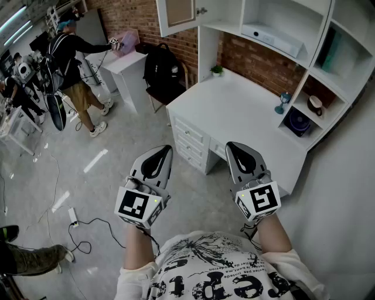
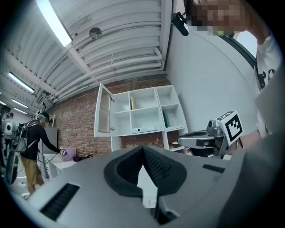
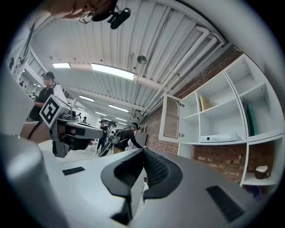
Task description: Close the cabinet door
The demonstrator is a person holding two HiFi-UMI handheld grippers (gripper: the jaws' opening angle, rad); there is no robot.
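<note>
**Door open; both grippers clenched, empty**

Printed shirt (image 1: pixel 222 281) sits at the bottom edge, nearest the head camera.

Left gripper (image 1: pixel 166 150) is held level over the grey floor (image 1: pixel 105 176). Its jaws are clenched pad to pad with nothing between them, and its own view shows the same. Right gripper (image 1: pixel 230 146) is near it, also level. Its jaws are pressed together the same way and are empty.

Far left, a person (image 1: pixel 69 55) with a backpack stands at a small white table (image 1: pixel 126 64). A cable (image 1: pixel 88 225) trails across the floor lower left. A black bag (image 1: pixel 162 70) rests on a chair by the brick wall (image 1: pixel 137 17).

Door (image 1: pixel 177 14) is at top centre and stands open. It is swung out at the left end of the white shelf unit (image 1: pixel 328 17), with its knob toward the shelves. It is well apart from both grippers. In both gripper views it appears ahead, above the jaw tips.

White desk (image 1: pixel 234 105) stands under the shelves. A small plant (image 1: pixel 217 70) sits at its back left corner and a blue glass (image 1: pixel 283 101) toward its right end. A white box (image 1: pixel 272 38) lies on the shelf beside the door. A mug (image 1: pixel 316 105) sits in a lower right compartment.
</note>
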